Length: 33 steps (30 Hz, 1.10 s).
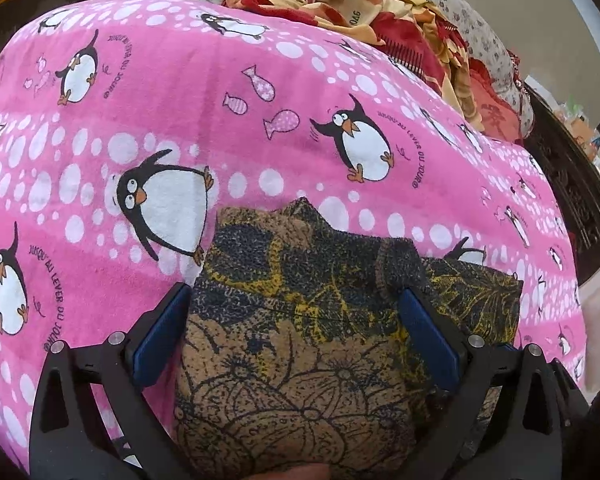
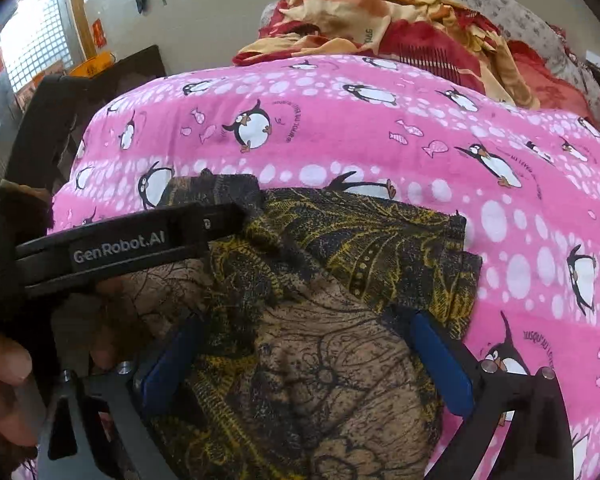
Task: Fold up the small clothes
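Now: fold laid, both grips released

You have both sets of jaws spread wide, with nothing clamped; the patterned garment (image 1: 300,320) lies folded on the pink penguin sheet (image 1: 140,128), under and between the jaws of the left gripper (image 1: 296,304) and the right gripper (image 2: 304,340). Next, judge which edge to pinch; the flap beyond the right gripper's jaws looks the likely one. Note the left gripper crossing ahead of the right gripper's jaws; the red blanket heap (image 2: 380,28) lies well beyond.

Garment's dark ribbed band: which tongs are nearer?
Left. The left tongs reach right beside the dark ribbed band; the right tongs hang open further back, over the garment.
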Available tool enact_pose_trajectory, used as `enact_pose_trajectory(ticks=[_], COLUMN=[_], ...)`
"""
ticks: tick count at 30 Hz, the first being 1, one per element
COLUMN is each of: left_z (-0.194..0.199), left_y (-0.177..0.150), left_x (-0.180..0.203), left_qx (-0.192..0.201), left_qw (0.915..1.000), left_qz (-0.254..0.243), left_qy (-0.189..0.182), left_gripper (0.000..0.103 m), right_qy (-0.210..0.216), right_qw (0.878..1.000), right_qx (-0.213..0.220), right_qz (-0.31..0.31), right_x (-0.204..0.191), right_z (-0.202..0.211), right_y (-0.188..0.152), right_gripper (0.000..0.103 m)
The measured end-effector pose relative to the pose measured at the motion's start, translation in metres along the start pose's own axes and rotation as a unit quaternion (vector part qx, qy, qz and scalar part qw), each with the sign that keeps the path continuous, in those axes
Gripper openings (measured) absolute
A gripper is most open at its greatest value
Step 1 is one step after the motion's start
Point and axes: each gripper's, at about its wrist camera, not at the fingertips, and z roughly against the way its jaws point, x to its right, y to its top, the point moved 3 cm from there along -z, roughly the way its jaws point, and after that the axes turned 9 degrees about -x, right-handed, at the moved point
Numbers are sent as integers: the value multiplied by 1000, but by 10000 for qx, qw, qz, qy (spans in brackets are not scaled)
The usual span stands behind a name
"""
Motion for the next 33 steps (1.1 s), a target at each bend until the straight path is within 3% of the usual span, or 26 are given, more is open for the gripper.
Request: enact_pose_trajectory(ticks=[4, 10, 12, 16, 19, 21, 23, 27, 30, 31, 33], left_z=[-2, -2, 14, 70, 106, 122, 128, 123, 112, 111, 113], left_y=[1, 3, 5, 0, -22, -48, -84, -146, -179, -185, -194], left_x=[3, 5, 5, -8, -26, -41, -57, -69, -65, -63, -62], left_qx=[-24, -166, -281, 80, 142, 104, -32, -305, -562, -479, -213], left_qw=[9997, 9995, 9991, 9994, 9983, 9977, 9970, 9973, 9967, 9971, 9977], left_qz=[-70, -119, -201, -218, -396, -528, -625, -618, -591, -585, -640], left_qy=[221, 230, 250, 269, 402, 417, 463, 270, 24, 20, 84], left_gripper=[102, 102, 102, 102, 102, 102, 102, 102, 102, 102, 102], right_qy=[-84, -689, -706, -619, -504, -530, -601, -795, -775, -710, -694], right_qw=[9999, 9967, 9964, 9961, 9953, 9961, 9977, 9963, 9936, 9917, 9936], right_qx=[-97, -256, -261, -505, -731, -618, -165, 219, -31, -223, 81], right_qz=[38, 354, 379, 366, 376, 339, 261, -229, -819, -1045, -888], right_x=[-2, -12, -10, -7, -1, 7, 18, 54, 91, 103, 102], right_z=[-5, -12, -11, -8, 3, 24, 59, 94, 85, 75, 76], right_y=[3, 2, 0, 0, -10, -20, -34, -75, -110, -124, -138], right_gripper=[103, 103, 103, 103, 103, 89, 89, 90, 90, 90, 97])
